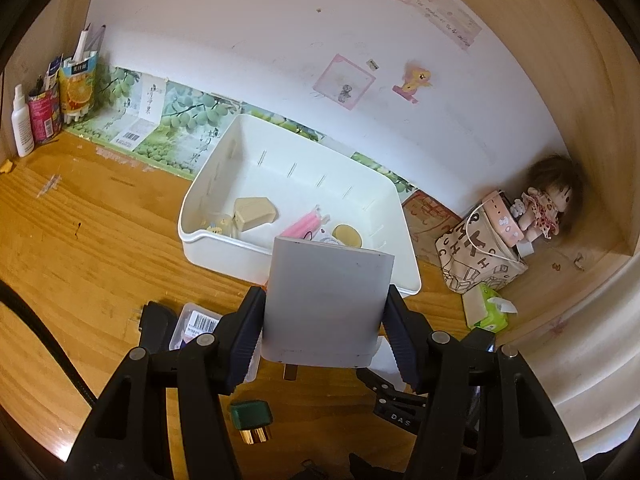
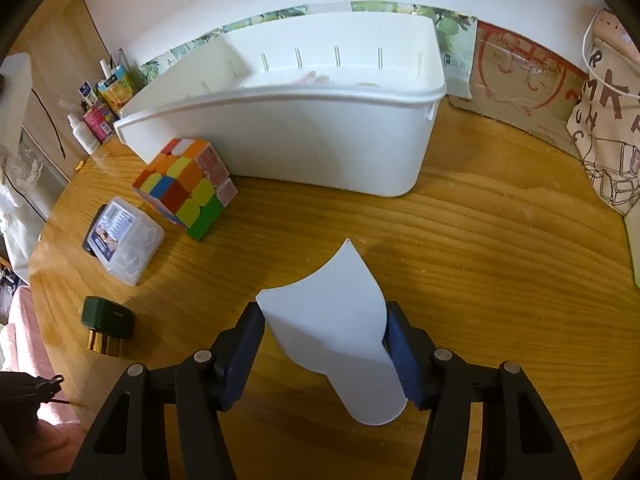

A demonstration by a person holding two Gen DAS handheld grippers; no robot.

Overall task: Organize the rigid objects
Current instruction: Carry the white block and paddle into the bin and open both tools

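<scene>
My left gripper (image 1: 323, 308) is shut on a pale grey plug block (image 1: 328, 276), held upright just in front of the white bin (image 1: 304, 148); a metal prong shows under the block. The bin holds a beige block (image 1: 254, 213), pink sticks (image 1: 304, 222) and a round beige disc (image 1: 347, 235). My right gripper (image 2: 324, 320) is shut on a curved white plastic piece (image 2: 340, 280) above the wooden table, short of the white bin (image 2: 312, 136). A colour cube (image 2: 184, 188), a clear box (image 2: 124, 240) and a green plug (image 2: 106, 322) lie to its left.
Bottles and cartons (image 1: 48, 108) stand at the far left corner. A printed bag (image 1: 478, 256), a doll (image 1: 544, 208) and a green tissue pack (image 1: 488, 308) fill the right corner. A green plug (image 1: 250, 420) and clear box (image 1: 196, 322) lie under my left gripper.
</scene>
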